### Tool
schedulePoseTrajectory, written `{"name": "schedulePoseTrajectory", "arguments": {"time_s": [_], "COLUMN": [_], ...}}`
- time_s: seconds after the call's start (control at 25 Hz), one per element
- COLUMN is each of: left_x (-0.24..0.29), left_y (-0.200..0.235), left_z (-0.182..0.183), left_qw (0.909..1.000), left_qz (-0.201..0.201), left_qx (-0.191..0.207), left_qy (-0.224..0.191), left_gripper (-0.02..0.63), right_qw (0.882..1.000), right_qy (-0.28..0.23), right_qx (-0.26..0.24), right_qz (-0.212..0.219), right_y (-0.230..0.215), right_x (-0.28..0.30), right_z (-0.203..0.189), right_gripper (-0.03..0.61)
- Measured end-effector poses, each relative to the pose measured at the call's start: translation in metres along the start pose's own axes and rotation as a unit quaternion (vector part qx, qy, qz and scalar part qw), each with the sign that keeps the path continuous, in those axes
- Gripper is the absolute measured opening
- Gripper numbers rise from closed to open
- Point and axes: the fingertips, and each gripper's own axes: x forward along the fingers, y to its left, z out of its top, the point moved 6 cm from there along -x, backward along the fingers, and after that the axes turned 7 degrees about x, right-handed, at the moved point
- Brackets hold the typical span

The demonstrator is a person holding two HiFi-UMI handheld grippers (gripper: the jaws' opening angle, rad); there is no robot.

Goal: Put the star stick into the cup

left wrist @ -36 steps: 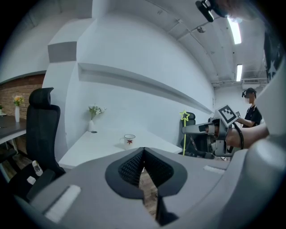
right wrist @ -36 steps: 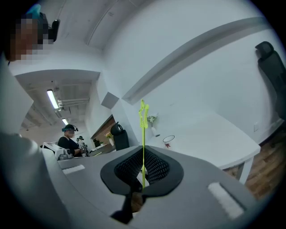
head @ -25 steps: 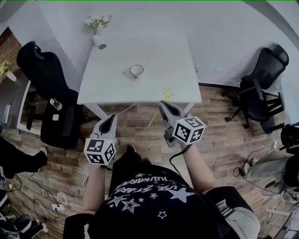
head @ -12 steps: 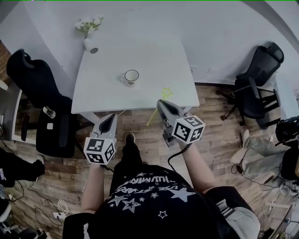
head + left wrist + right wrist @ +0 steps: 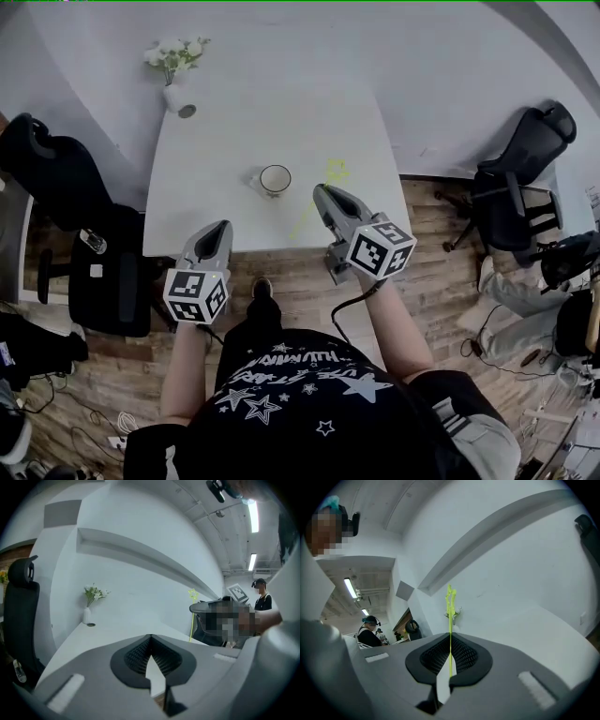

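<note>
A yellow-green star stick point(image 5: 335, 172) is clamped in my shut right gripper point(image 5: 322, 191), its star up over the white table point(image 5: 225, 131) and its tail slanting down-left past the front edge. In the right gripper view the stick point(image 5: 450, 605) rises straight from between the closed jaws of the right gripper point(image 5: 450, 638). A white cup point(image 5: 275, 178) stands upright on the table, just left of the star. My left gripper point(image 5: 221, 230) hovers at the table's front edge, left of the cup, shut and empty point(image 5: 150, 638). The left gripper view also catches the stick point(image 5: 192, 616).
A white vase of flowers point(image 5: 172, 86) stands at the table's far left corner. Black office chairs sit left point(image 5: 56, 178) and right point(image 5: 520, 178) of the table. Cables lie on the wooden floor point(image 5: 103, 375). A person with a headset point(image 5: 370, 632) stands far off.
Both grippers have come forward from over the floor to the table's front edge. The star now hangs over the tabletop beside the cup. The grip on the stick is unchanged.
</note>
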Motion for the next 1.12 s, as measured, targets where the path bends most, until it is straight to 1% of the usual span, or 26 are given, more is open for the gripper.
{"name": "schedulePoseTrajectory", "arguments": {"time_s": [0.2, 0.48, 0.76, 1.12], "left_x": [0.041, 0.068, 0.102, 0.133], "left_y": [0.037, 0.057, 0.079, 0.092], "left_z": [0.011, 0.021, 0.022, 0.015], "left_qw": [0.9999, 0.9996, 0.999, 0.9973], "left_qz": [-0.01, -0.027, -0.042, -0.063], "left_qx": [0.001, 0.006, 0.0, -0.002], "left_qy": [0.007, 0.006, 0.017, 0.037], "left_gripper": [0.003, 0.003, 0.003, 0.003], "right_qw": [1.0, 1.0, 1.0, 0.998], "right_qy": [-0.004, -0.018, 0.003, 0.038], "right_qx": [-0.002, -0.004, 0.001, 0.021], "right_qz": [0.004, -0.002, -0.029, -0.051], "right_y": [-0.009, -0.017, -0.045, -0.073], "right_x": [0.055, 0.088, 0.123, 0.148], "right_z": [0.026, 0.043, 0.037, 0.01], "right_gripper": [0.021, 0.021, 0.021, 0.021]}}
